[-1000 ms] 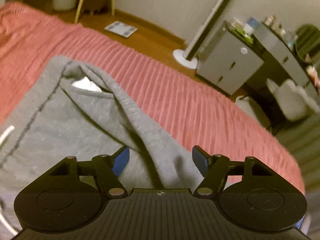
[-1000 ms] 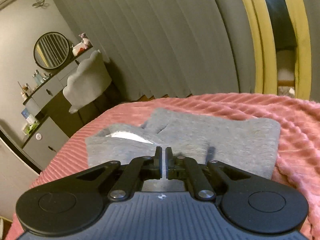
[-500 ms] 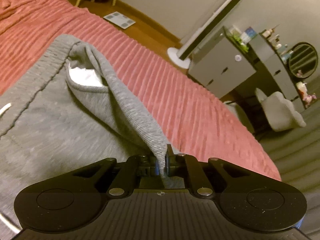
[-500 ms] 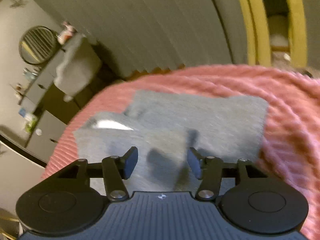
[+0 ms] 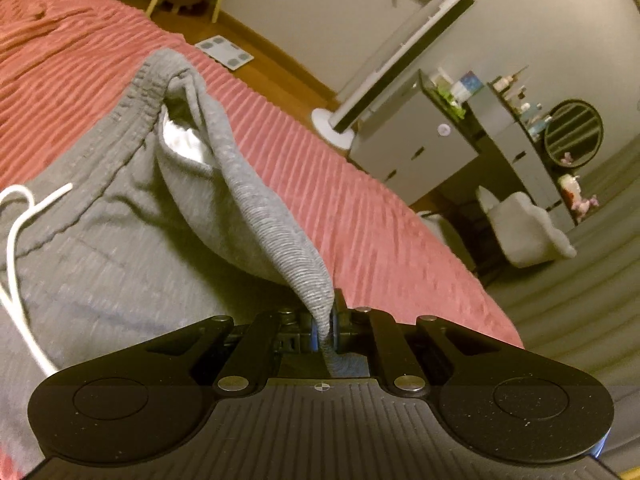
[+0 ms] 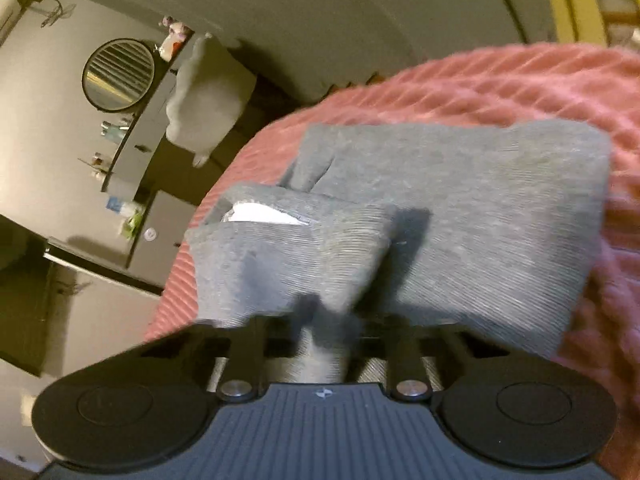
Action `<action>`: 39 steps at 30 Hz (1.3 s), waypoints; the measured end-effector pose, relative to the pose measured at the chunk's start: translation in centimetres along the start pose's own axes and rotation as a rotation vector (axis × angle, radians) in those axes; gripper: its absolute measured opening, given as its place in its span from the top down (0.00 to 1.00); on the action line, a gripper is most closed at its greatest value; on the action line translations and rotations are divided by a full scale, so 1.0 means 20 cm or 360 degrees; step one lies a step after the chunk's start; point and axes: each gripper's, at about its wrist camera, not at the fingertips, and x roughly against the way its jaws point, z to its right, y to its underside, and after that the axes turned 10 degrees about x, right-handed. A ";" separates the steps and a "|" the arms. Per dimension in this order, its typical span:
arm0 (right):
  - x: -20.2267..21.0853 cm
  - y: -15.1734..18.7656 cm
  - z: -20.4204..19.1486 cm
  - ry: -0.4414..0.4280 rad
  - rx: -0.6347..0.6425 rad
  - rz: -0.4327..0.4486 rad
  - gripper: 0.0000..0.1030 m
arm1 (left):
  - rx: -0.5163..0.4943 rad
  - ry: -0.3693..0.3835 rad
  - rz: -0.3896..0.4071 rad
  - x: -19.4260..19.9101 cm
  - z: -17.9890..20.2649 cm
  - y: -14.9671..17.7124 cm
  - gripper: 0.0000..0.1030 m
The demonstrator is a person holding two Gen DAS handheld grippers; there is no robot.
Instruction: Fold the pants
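Observation:
Grey sweatpants [image 5: 100, 248] lie on a pink ribbed bed cover [image 5: 328, 184], with a white drawstring [image 5: 16, 224] at the left. My left gripper [image 5: 326, 320] is shut on the ribbed waistband edge and holds it lifted, so a white pocket lining [image 5: 180, 140] shows. In the right wrist view the same pants [image 6: 480, 208] lie folded on the cover [image 6: 520, 80]. My right gripper [image 6: 324, 332] is shut on a pinched ridge of the grey cloth at the near edge; its fingertips are hidden by the fabric.
Beside the bed stand a grey cabinet [image 5: 416, 148], a dark dresser with a round mirror [image 5: 574, 134] and a grey chair [image 5: 524, 228]. A white fan base [image 5: 332, 128] and a scale [image 5: 224, 50] sit on the wooden floor. Grey curtains [image 6: 360, 20] hang behind the bed.
My left gripper went from open to shut on the waistband and lifted it. My right gripper opened, dropped onto the pants and shut on the cloth.

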 end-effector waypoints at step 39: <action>0.49 -0.01 -0.15 0.0849 0.0668 0.0423 0.78 | -0.0235 -0.0429 0.0379 0.49 -0.27 0.56 0.15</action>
